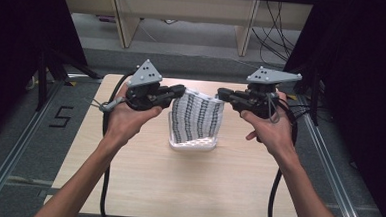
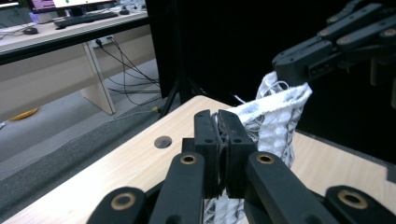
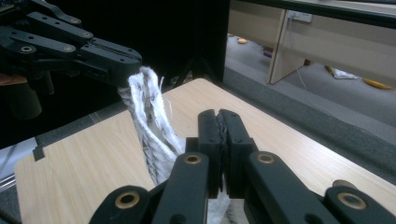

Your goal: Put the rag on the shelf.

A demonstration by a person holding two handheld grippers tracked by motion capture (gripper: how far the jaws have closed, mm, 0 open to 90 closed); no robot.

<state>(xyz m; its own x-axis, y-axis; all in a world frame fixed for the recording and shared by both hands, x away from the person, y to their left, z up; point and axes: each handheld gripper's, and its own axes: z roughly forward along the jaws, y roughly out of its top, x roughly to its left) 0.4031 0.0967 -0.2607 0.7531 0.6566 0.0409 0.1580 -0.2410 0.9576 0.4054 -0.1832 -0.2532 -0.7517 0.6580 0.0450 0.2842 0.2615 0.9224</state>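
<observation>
A white cloth with black patterned stripes point(image 1: 196, 116) hangs stretched between my two grippers above the wooden table point(image 1: 177, 188). My left gripper point(image 1: 182, 92) is shut on its upper left corner and my right gripper point(image 1: 221, 94) is shut on its upper right corner. The cloth's lower end drops into a white perforated basket point(image 1: 191, 145). In the left gripper view my jaws point(image 2: 218, 122) pinch the cloth point(image 2: 275, 116), and the right gripper point(image 2: 299, 65) holds its far corner. In the right gripper view my jaws point(image 3: 219, 120) clamp the cloth point(image 3: 149, 116), with the left gripper point(image 3: 116, 60) beyond.
Black curtains flank the table on both sides. Beyond its far edge stand wooden desk legs point(image 1: 125, 25) and loose cables point(image 1: 277, 33). A round hole point(image 2: 162, 142) sits in the tabletop near a corner. Metal rails run along the floor beside the table.
</observation>
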